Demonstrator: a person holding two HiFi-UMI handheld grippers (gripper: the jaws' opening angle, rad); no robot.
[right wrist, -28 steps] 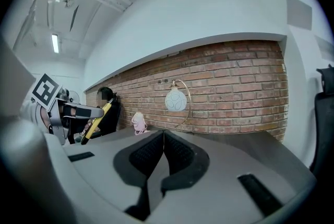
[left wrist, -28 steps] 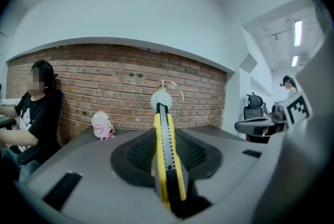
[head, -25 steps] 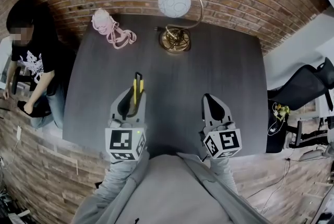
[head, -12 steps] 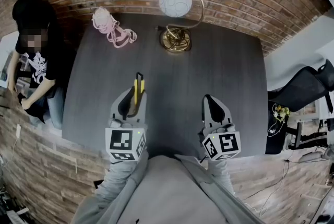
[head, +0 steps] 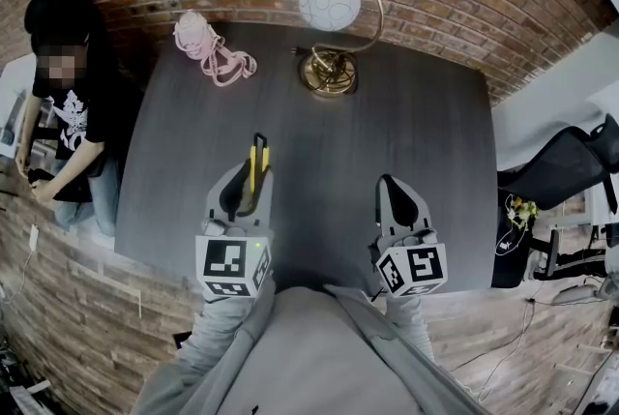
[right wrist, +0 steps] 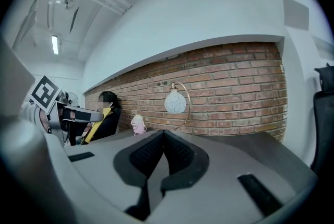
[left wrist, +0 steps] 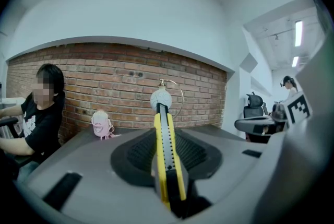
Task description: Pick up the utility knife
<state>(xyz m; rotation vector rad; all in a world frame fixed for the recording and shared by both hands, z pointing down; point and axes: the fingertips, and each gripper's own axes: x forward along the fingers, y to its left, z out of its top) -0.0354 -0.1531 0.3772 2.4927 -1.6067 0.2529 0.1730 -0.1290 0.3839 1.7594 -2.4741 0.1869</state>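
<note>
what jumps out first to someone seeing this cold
The yellow knife stands out, clamped in the left claw and poking forward over the dark table. At the table's far edge, by the brick wall, stands a brass lamp with a white globe, and a pink toy lies to its left. The right claw is shut on nothing.

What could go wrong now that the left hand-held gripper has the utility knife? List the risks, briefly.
1. The utility knife sticks out well past the jaws of the left hand-held gripper, so it may pivot or slip when moved.
2. Its tip points toward the lamp; a forward swing could strike it.
3. A person sits by the left edge of the table, so swinging the knife that way looks unsafe.
</note>
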